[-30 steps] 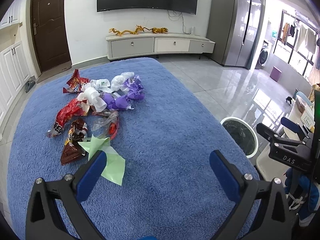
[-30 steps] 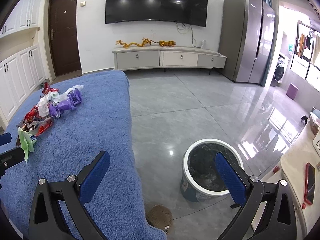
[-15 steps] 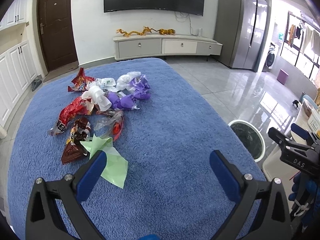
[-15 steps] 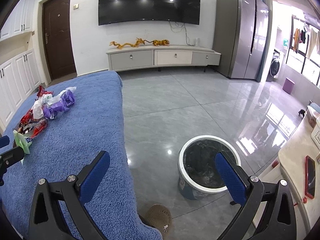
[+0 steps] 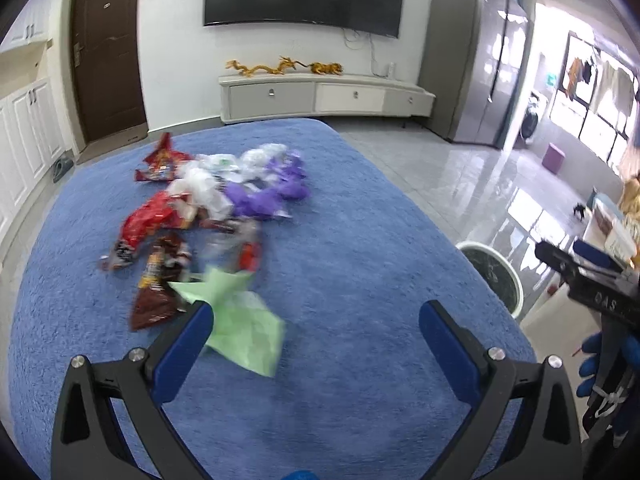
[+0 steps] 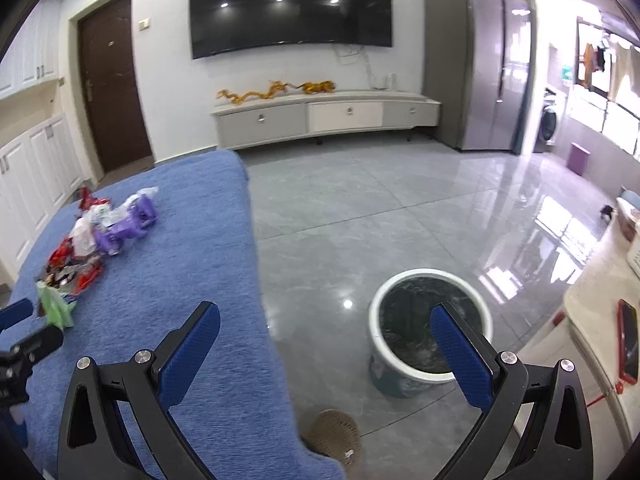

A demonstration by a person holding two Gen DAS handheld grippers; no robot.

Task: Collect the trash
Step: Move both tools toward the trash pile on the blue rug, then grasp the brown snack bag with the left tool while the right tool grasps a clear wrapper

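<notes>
Hovering over the blue-covered desk (image 5: 360, 240), the left claw (image 5: 316, 320) has its jaws wide apart and grips nothing. A light green wrapper (image 5: 244, 324) lies just ahead of its left finger; whether they touch I cannot tell. Beyond it sits the trash pile (image 5: 212, 208): red snack packets, a brown packet, white crumpled plastic and purple bags, blurred in this view. The right claw (image 6: 324, 332) hangs past the desk's edge above the grey tiled floor (image 6: 360, 216), jaws also apart and empty. A white-rimmed bin (image 6: 430, 378) with a dark liner stands on the floor beside the desk, behind the right finger.
</notes>
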